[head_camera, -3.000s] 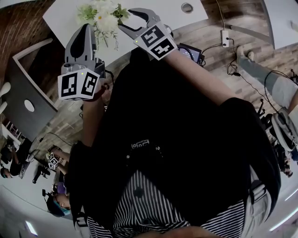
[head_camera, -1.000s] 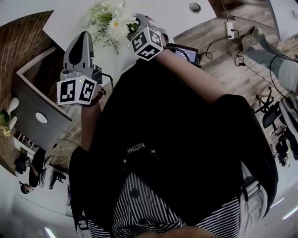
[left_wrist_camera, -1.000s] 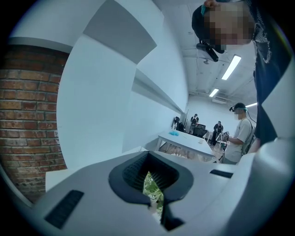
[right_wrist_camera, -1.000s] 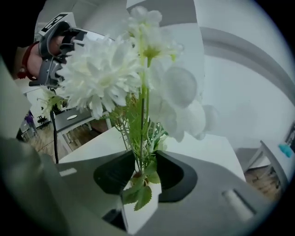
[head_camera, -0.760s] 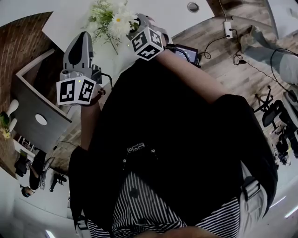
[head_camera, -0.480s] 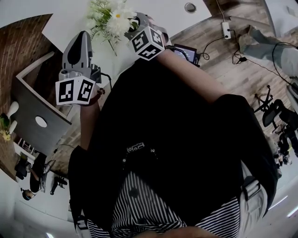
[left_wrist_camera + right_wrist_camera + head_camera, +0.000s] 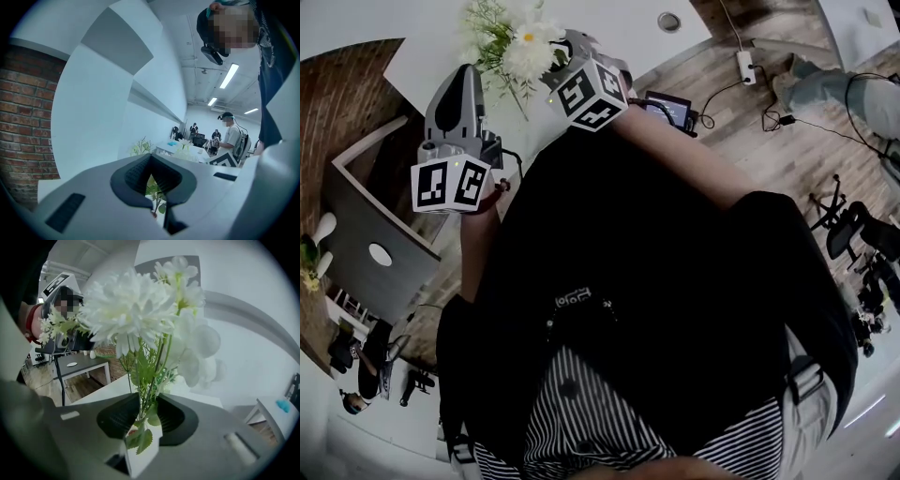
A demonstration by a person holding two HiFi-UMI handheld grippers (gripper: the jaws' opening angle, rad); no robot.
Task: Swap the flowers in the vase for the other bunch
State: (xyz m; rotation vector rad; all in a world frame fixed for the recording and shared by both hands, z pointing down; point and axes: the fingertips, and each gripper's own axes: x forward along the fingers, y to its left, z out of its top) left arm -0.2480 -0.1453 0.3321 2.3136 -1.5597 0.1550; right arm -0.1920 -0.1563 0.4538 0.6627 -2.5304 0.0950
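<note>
Nearest the head camera was the person's striped garment, and above it a black top that filled the middle of the view. Both forearms reached forward from it. The left one ended in a marker cube and the right in another marker cube.

The left claw had its jaws drawn together with nothing pinched in them. It pointed out over the edge of the white surface, just to the left of the bouquet. Only leaves farther off showed through the slit between its pads.

The right claw was clamped on the green stems of the white flowers, and its jaws had just been closing on them. The blooms stood upright above the jaws. Leaves and stem ends trailed below the grip, hanging free over the white surface. From the left claw's side, the bunch rose just beyond its tips.

Farther out, a small round disc sat near the far edge of the white surface. A second, grey surface with a round hole stood lower on the left. To the right, a dark screen device and a power strip lay on the wooden floor. Beyond the flowers were a brick wall and several standing people at the back of the room.
</note>
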